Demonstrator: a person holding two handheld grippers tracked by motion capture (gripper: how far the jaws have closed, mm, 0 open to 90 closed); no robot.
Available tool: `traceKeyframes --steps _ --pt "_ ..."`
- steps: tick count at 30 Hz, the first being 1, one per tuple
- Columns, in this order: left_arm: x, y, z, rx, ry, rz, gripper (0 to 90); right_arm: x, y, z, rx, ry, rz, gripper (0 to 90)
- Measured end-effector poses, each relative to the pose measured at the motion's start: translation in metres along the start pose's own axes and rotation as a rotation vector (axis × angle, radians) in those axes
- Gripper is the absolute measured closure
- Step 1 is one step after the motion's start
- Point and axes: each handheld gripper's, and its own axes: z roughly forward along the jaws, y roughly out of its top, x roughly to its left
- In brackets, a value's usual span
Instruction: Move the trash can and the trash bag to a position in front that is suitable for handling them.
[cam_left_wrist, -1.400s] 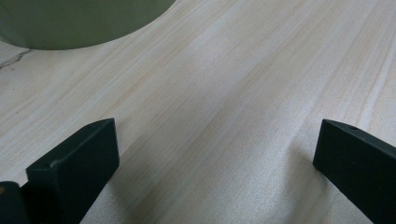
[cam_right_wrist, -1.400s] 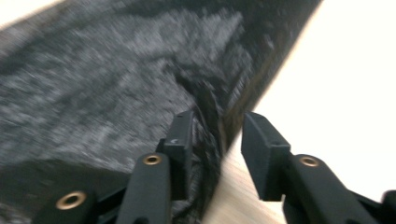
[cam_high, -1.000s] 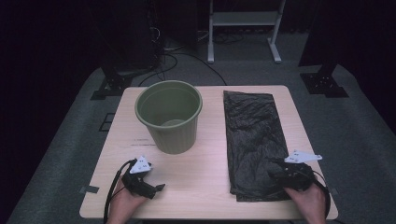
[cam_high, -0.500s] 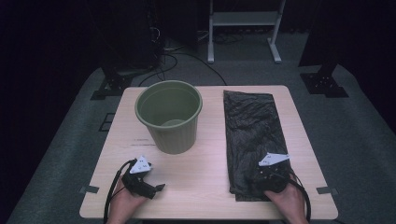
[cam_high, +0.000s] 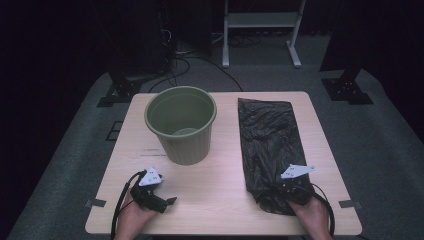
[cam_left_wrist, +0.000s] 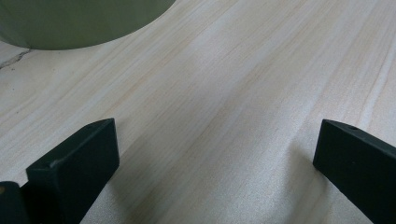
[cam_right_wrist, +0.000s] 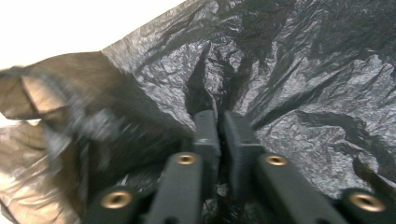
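Right gripper (cam_right_wrist: 223, 122) pinches near end of black bag (cam_high: 270, 135); left gripper (cam_high: 167, 201) spread, idle. Lift slowly toward bin (cam_high: 181, 124).

Open lane down the desk's middle

The green bin (cam_high: 181, 124) blocks the upper-left centre of the desk (cam_high: 220, 185); the black bag (cam_high: 270, 145) covers the right strip. Bare wood lies between them and across the lower middle.

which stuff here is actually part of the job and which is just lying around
In the job:
- black bin bag, pinched at its near end by the right gripper
- green bin, standing empty on the table
- left gripper, jaws apart over bare wood

Lying about:
- white stand on the floor
- floor cables
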Motion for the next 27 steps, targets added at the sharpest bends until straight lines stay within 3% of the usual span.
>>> traceKeyframes --steps 5,14,21,25,27 --pt "0.0 0.0 0.0 0.0 0.0 0.0 0.0 -0.003 -0.002 -0.004 0.019 -0.024 -0.019 89.4" --pt "0.0 0.0 0.0 0.0 0.0 0.0 0.0 -0.03 -0.027 -0.032 0.014 -0.04 0.037 89.2" --pt "0.0 0.0 0.0 0.0 0.0 0.0 0.0 -0.042 -0.041 -0.046 0.025 -0.067 0.046 88.4" --pt "0.0 0.0 0.0 0.0 0.0 0.0 0.0 -0.043 -0.041 -0.056 -0.001 -0.074 0.053 68.3" --pt "0.0 0.0 0.0 0.0 0.0 0.0 0.0 -0.041 -0.036 -0.062 -0.04 -0.074 0.062 58.7"
